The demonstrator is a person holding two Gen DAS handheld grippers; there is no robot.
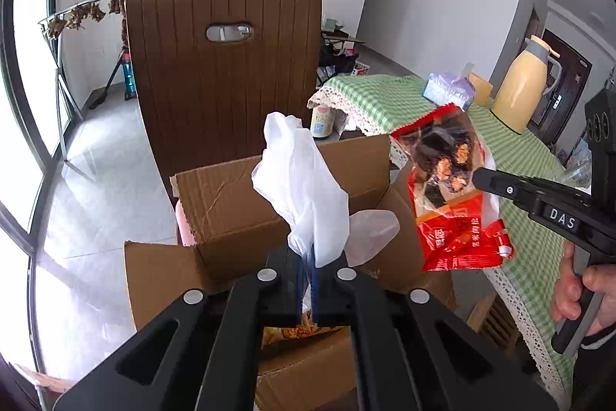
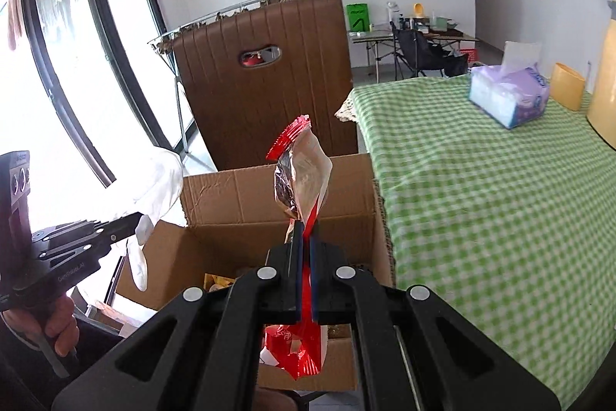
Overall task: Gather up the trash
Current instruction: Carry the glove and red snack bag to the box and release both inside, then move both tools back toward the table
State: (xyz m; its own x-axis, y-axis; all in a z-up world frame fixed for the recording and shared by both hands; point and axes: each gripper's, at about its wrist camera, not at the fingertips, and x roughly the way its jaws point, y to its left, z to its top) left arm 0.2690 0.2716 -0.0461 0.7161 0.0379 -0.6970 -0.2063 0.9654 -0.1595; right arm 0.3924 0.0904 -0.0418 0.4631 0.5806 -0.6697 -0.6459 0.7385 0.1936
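Note:
My left gripper (image 1: 307,257) is shut on a crumpled white plastic bag (image 1: 304,180), which hangs over an open cardboard box (image 1: 227,214). My right gripper (image 2: 306,237) is shut on a red snack wrapper (image 2: 298,176) and holds it above the same box (image 2: 246,203). In the left wrist view the wrapper (image 1: 450,187) and the right gripper (image 1: 477,178) come in from the right. Seen from the right wrist, the left gripper (image 2: 138,216) with the white bag (image 2: 158,187) is at the left. Some packaging lies on the box floor (image 2: 219,282).
A brown chair back (image 1: 223,72) stands behind the box. A table under a green checked cloth (image 2: 481,187) lies to the right, with a tissue pack (image 2: 508,95), a yellow cup (image 2: 566,85) and a cream thermos jug (image 1: 521,87). Glass doors (image 2: 77,64) are at the left.

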